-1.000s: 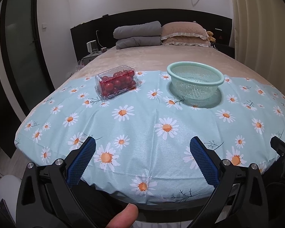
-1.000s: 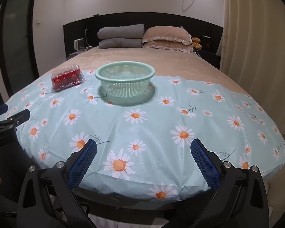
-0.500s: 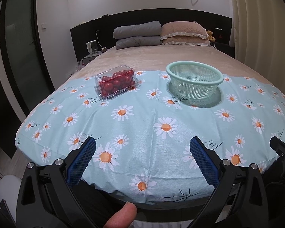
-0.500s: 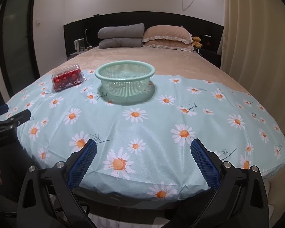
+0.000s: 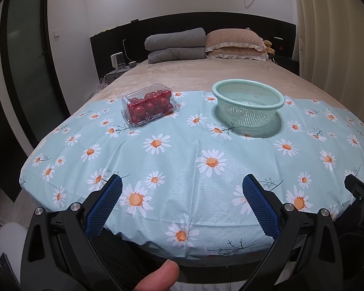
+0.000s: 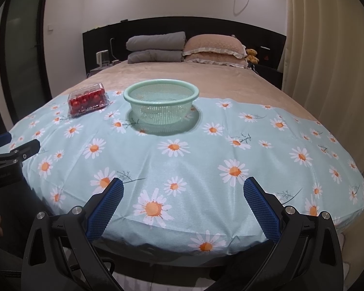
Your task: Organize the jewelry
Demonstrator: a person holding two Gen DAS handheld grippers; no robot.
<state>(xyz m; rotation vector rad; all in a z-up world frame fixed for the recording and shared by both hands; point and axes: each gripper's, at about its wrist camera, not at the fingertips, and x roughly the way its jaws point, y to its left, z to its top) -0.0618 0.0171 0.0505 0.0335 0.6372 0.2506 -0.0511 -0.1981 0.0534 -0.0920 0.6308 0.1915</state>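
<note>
A clear plastic box of red round pieces [image 5: 148,105] lies on the daisy cloth [image 5: 182,169] at the far left; it also shows in the right wrist view [image 6: 87,103]. A mint green mesh basket [image 5: 248,103] stands upright and empty to its right, and shows in the right wrist view [image 6: 161,105]. My left gripper [image 5: 182,203] is open and empty over the cloth's near edge. My right gripper [image 6: 183,205] is open and empty, also at the near edge. No jewelry is recognisable.
The cloth covers the foot of a beige bed [image 6: 182,75]. Grey and beige pillows [image 5: 201,43] lie at the dark headboard. A curtain [image 6: 327,48] hangs at the right and a dark door [image 5: 24,60] is at the left. My thumb [image 5: 157,276] shows below.
</note>
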